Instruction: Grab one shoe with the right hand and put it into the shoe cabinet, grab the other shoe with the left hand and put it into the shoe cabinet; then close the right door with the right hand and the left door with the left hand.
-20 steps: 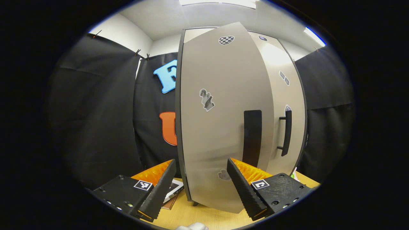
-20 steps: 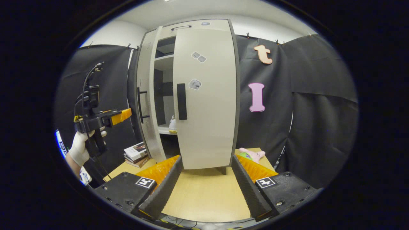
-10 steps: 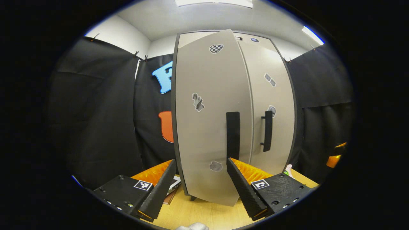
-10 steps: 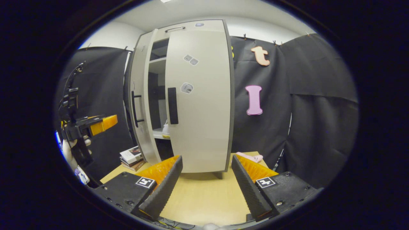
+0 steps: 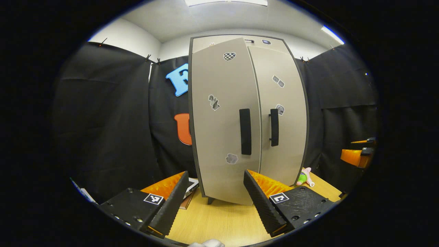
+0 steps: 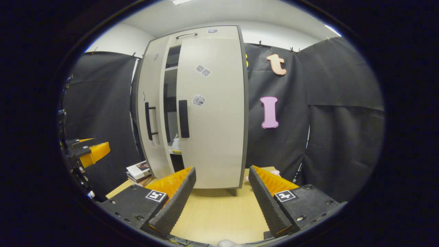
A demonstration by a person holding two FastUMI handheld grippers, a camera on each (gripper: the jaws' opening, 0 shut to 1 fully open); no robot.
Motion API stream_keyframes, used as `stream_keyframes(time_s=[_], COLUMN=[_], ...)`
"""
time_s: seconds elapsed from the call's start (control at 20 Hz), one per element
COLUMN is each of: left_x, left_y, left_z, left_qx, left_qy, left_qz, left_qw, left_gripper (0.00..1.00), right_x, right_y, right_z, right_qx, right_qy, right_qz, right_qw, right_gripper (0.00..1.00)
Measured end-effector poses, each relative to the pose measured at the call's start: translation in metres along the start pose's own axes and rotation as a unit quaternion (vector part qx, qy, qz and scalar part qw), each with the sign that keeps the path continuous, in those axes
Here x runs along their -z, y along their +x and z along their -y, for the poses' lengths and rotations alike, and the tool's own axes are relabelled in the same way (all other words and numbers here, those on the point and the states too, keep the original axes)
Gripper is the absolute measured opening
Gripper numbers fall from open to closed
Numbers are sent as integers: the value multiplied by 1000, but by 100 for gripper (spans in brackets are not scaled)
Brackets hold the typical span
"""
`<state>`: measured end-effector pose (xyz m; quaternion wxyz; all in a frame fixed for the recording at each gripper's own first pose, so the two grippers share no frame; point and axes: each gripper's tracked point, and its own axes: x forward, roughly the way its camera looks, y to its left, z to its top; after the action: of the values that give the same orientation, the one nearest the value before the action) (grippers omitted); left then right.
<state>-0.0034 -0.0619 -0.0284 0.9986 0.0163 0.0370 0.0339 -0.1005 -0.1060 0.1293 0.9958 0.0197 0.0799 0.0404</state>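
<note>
- Left door (image 5: 223, 120) is hanging ajar, with a narrow gap at the closing edge; right door (image 6: 212, 109) is looking flush against the shoe cabinet (image 6: 205, 31).
- One shoe (image 6: 176, 142) is sitting on a shelf inside, peeking through the gap in the right gripper view. Can't tell where the second shoe is.
- Left gripper (image 5: 212, 195) is facing the left door with jaws apart, holding nothing, not touching the panel.
- Right gripper (image 6: 221, 192) is hanging back over the table (image 6: 219, 212), jaws apart, empty.
- Step in hand, as I read it: closing the left door. I'd be pushing flat on the panel near the handle (image 5: 245, 131), on the free edge away from the hinge, and following through until it is seating flush.
- A slow push is looking safer; the cabinet is tall on short legs and could be rocking.
- Doors are smooth matt beige panels with dark edging, small stickers and black bar handles; the table is light wood grain.
</note>
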Motion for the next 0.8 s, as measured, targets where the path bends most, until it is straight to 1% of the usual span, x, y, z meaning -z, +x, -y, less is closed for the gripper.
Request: stream_keyframes(time_s=[0.15,0.35,0.55,0.8], left_x=[15,23,24,22], left_y=[-9,-13,-15,-18], left_z=[7,11,10,6], left_qx=[7,4,5,5], left_qy=[0,0,-9,-7], left_qz=[-13,-21,-20,-19], left_qw=[1000,1000,1000,1000], left_gripper=[96,96,96,96], right_x=[2,9,11,8], right_y=[-1,-13,-15,-17], right_z=[-6,-18,-21,-25], right_qx=[-2,-4,-2,2], right_qy=[-4,-5,-1,-2], right_qz=[-3,-2,-6,1], right_qw=[1000,1000,1000,1000], right_gripper=[100,100,100,100])
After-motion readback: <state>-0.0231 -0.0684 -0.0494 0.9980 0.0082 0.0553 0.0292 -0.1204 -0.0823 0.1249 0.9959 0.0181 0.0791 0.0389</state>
